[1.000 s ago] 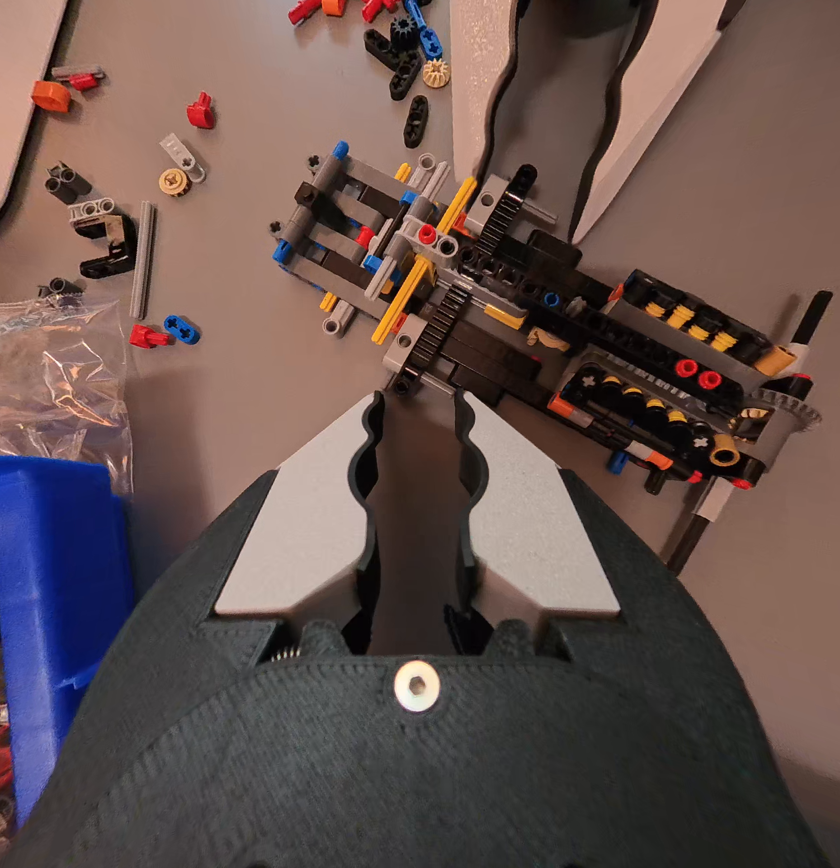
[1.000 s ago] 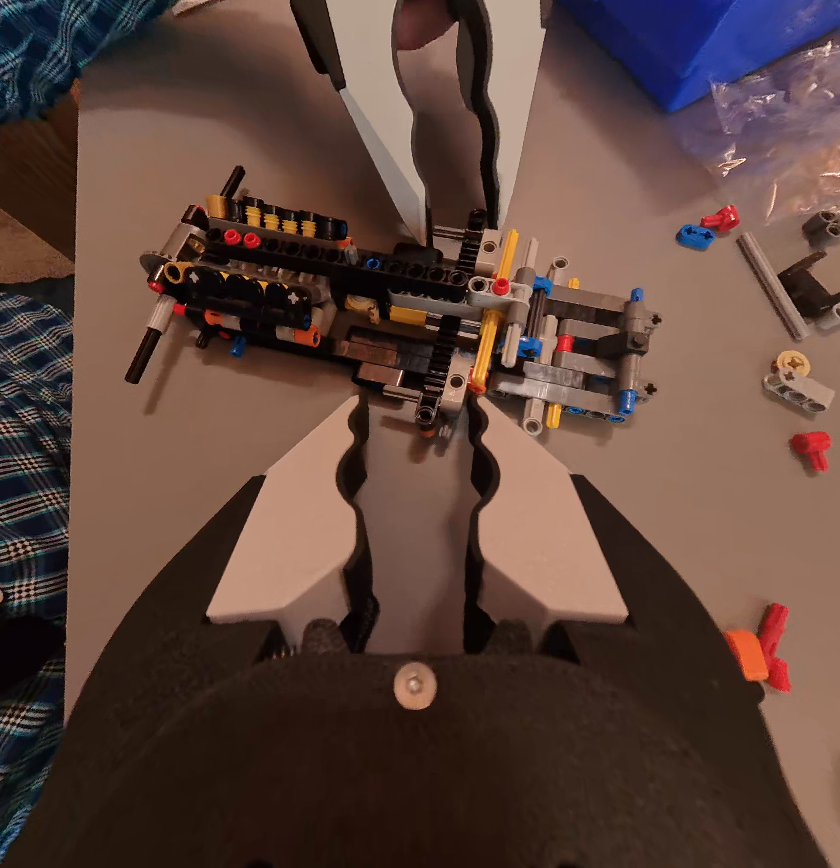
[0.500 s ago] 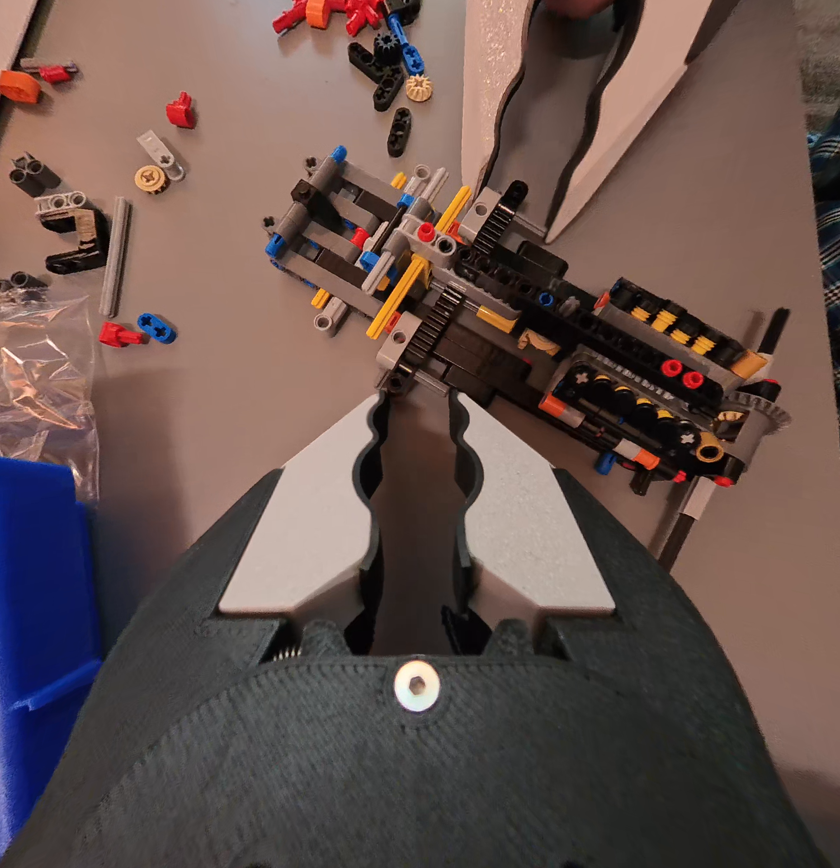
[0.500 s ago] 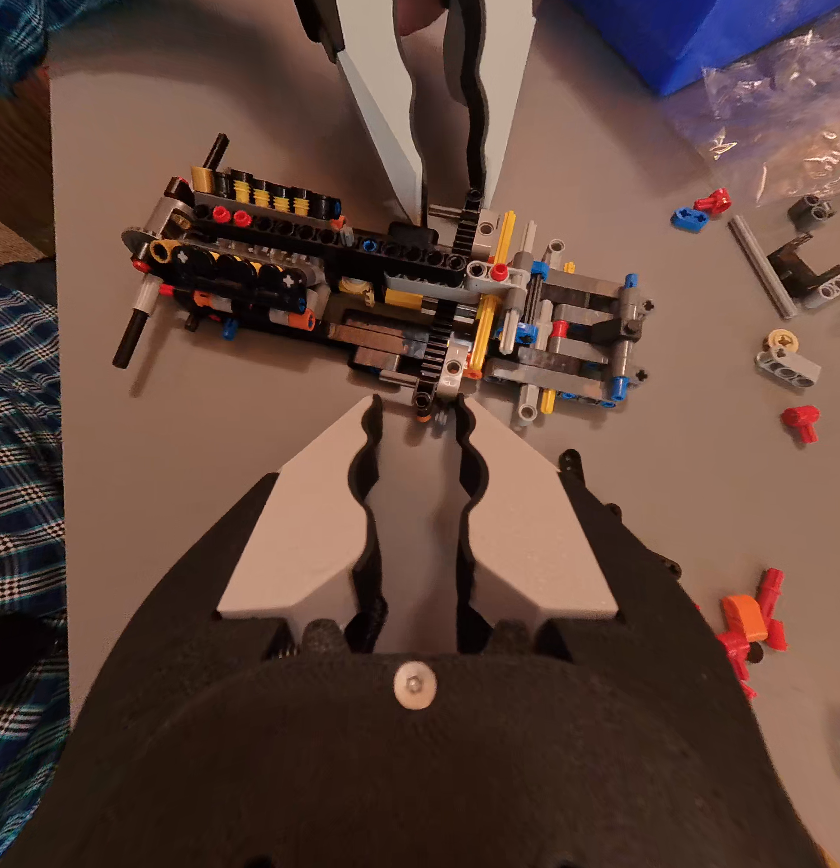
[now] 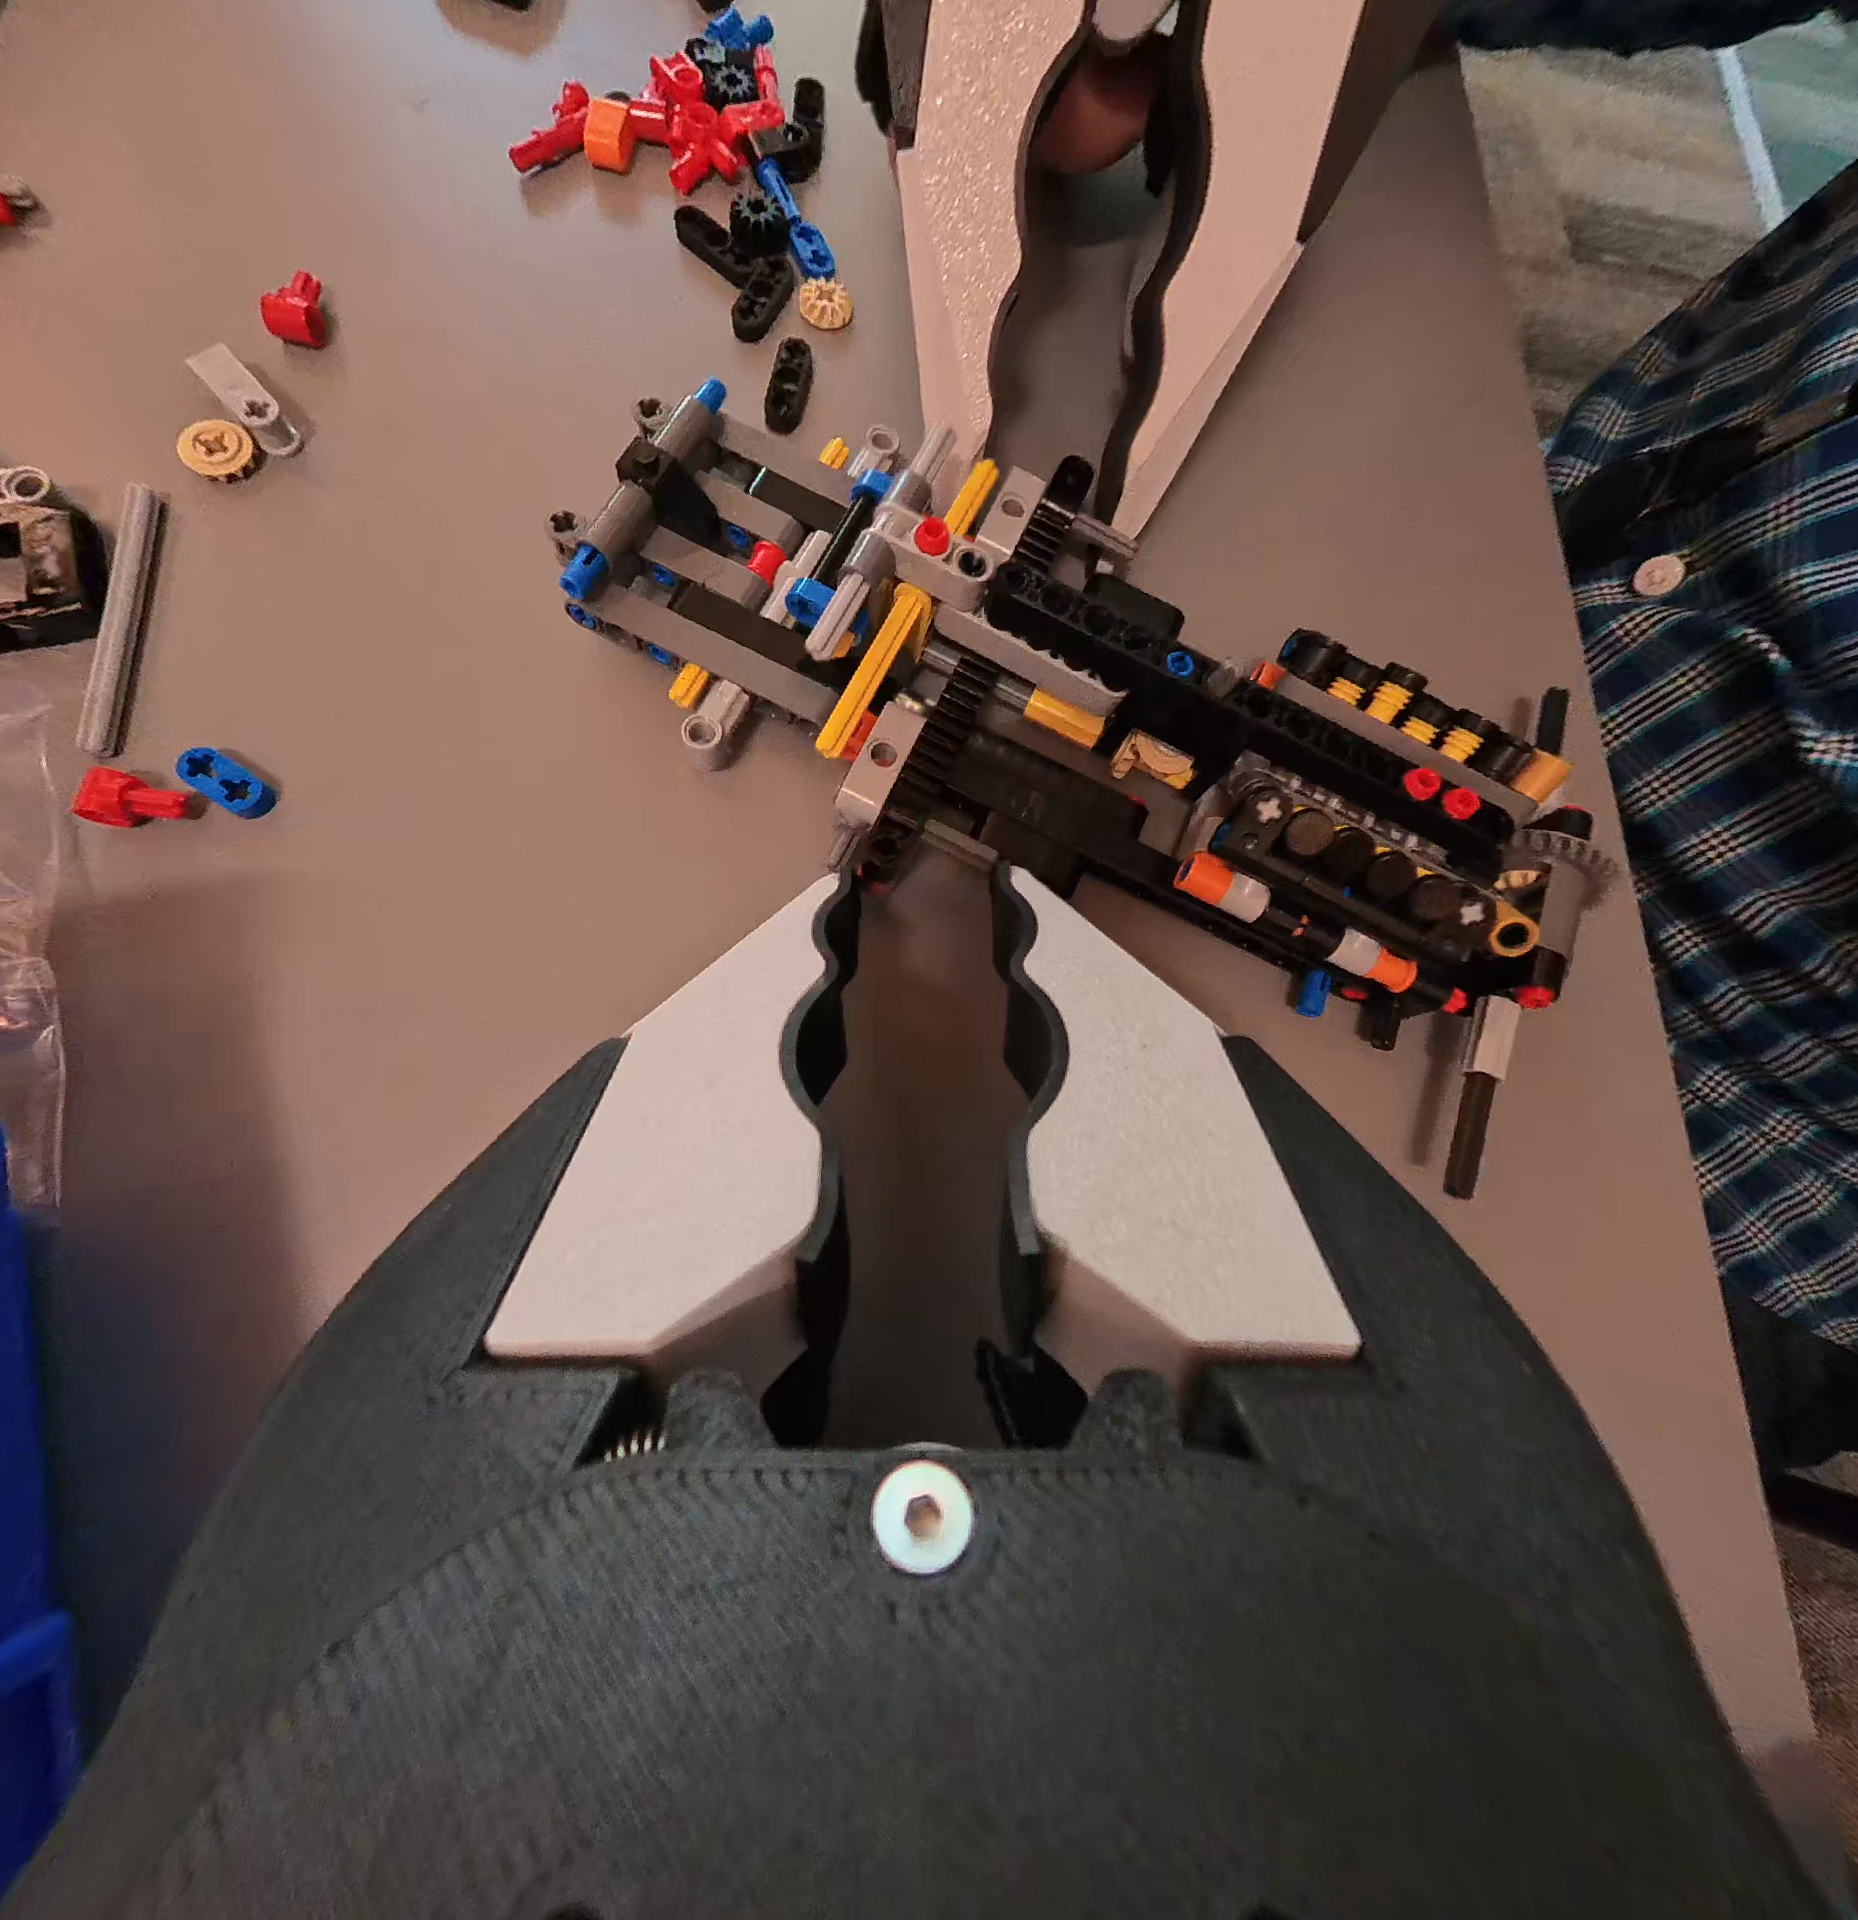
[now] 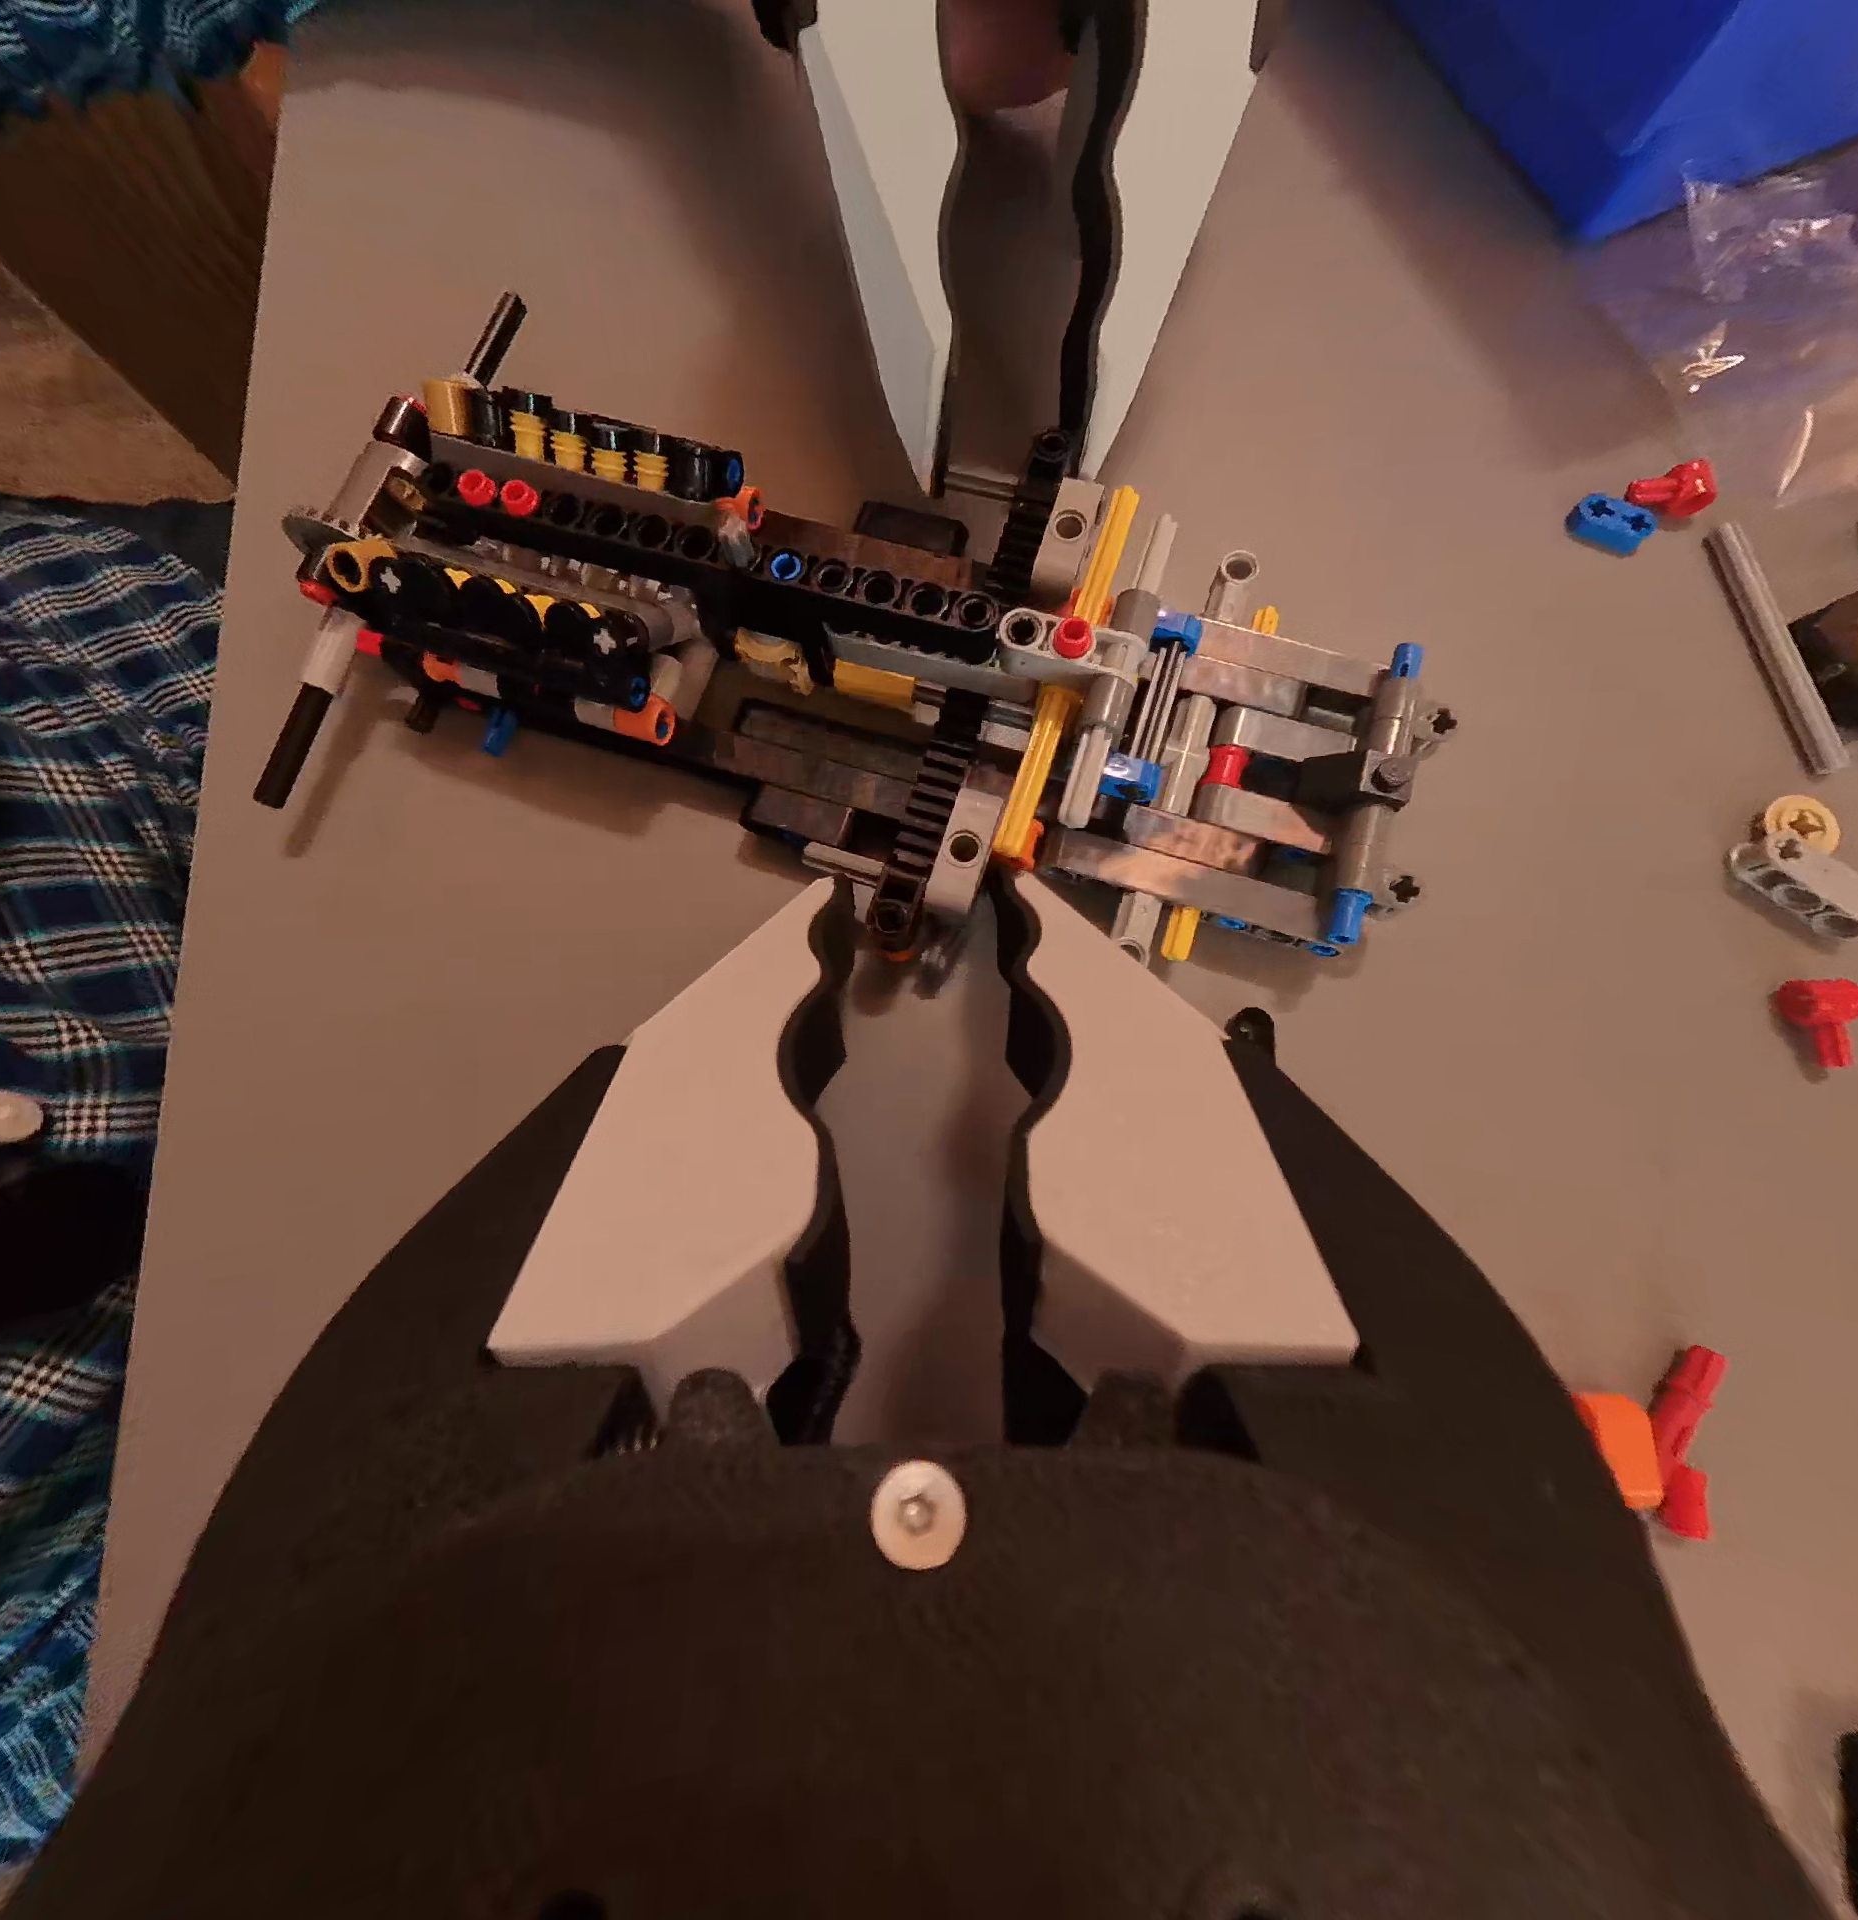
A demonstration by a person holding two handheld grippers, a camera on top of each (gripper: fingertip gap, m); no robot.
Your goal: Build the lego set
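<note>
On the grey desk [image 5: 437,935] lies the lego set [image 5: 1060,686], a long, partly built assembly of black and grey beams with yellow axles, blue and red pins and a black toothed rack across its middle. From opposite sides the left gripper [image 5: 920,883] and right gripper [image 6: 909,899] meet that rack's ends, each with its jaws parted a little and its tips at the model, clamping nothing visibly. One end of the model reaches near the desk's edge beside a plaid sleeve [image 5: 1756,727]. Loose pieces [image 5: 707,114] scatter beyond it; bare desk lies between model and blue bin [image 6: 1631,94].
</note>
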